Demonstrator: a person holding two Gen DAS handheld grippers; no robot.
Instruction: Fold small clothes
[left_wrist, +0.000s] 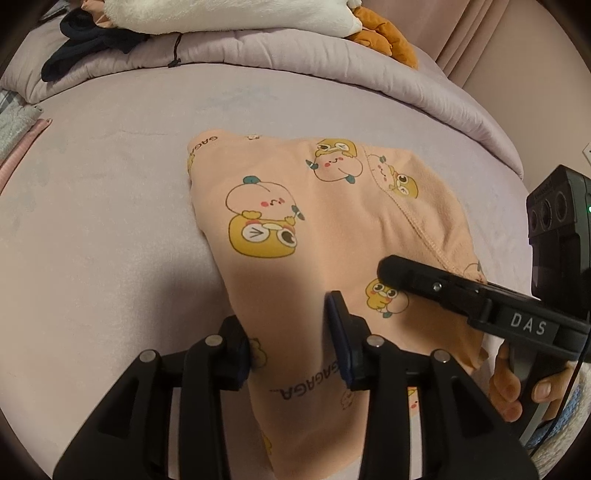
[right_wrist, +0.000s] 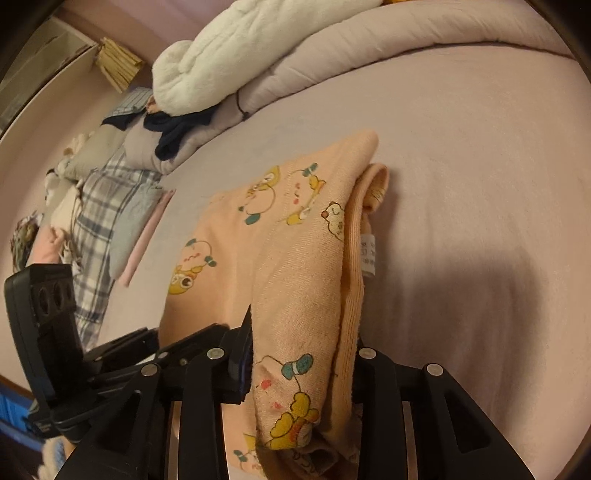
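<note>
Left hand-held gripper (left_wrist: 291, 332) and right hand-held gripper (right_wrist: 301, 365) angled down, each gripping the folded peach cartoon-print garment (left_wrist: 314, 221) on the bed (left_wrist: 92, 184).

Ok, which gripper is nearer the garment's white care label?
Right. The right gripper straddles the peach garment just below the care label; the left gripper is across the garment.

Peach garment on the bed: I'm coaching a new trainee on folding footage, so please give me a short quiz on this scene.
1. True or false: the garment lies on a wooden table.
2. What sits between the fingers of the right gripper? A) the garment B) a dark sock C) nothing
3. What colour is the fluffy blanket at the far end of the bed?
Key: 1 false, it lies on the bed; 2 A; 3 white.
</note>
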